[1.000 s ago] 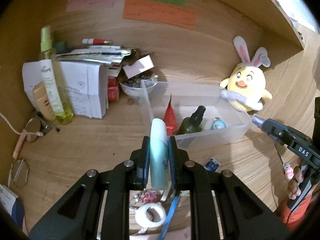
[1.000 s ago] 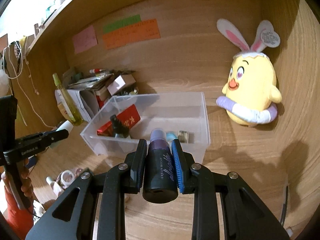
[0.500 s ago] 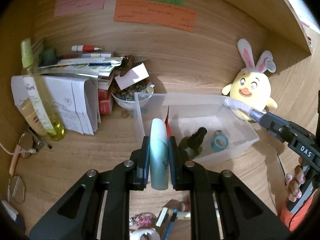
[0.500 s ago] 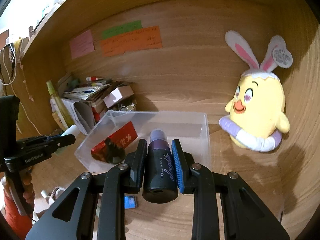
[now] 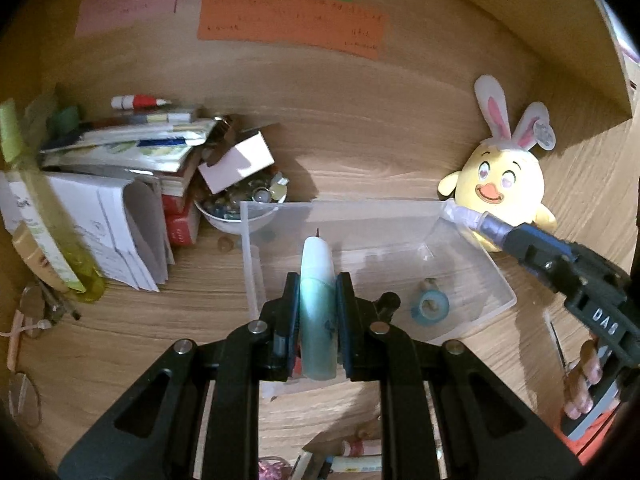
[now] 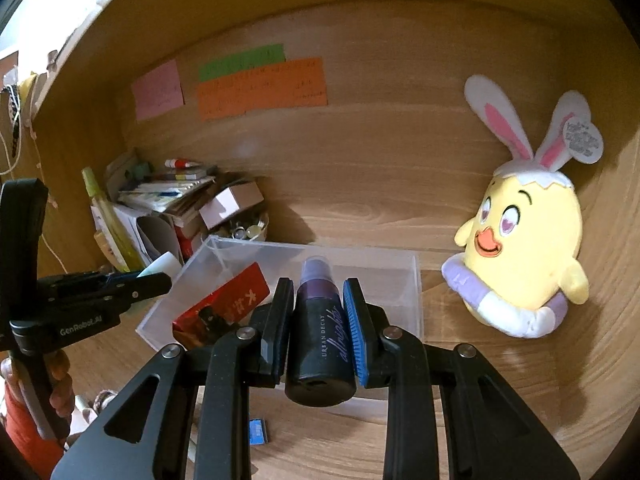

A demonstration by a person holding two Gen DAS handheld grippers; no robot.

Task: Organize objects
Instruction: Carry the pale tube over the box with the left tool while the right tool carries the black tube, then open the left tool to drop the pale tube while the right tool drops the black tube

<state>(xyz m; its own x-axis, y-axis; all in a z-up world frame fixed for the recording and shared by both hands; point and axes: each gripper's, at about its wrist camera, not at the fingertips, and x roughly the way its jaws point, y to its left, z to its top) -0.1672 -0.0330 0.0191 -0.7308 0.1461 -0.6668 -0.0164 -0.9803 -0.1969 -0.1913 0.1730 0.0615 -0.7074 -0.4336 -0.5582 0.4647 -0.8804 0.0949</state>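
From the left wrist view, my own jaws cover the near part of the clear bin (image 5: 472, 264), so I see only the cap of the dark bottle (image 5: 390, 302) inside it. The writing on the orange note (image 5: 292, 28) at upper centre is too small to read. At the left edge the yellow-green spray bottle (image 5: 44, 216) is blurred. Along the bottom edge, the small items (image 5: 352, 454) on the worktop are cut off.

The clear bin (image 6: 416, 280) is open-topped, its right half bare; red packet (image 6: 224, 304) crowds the left.
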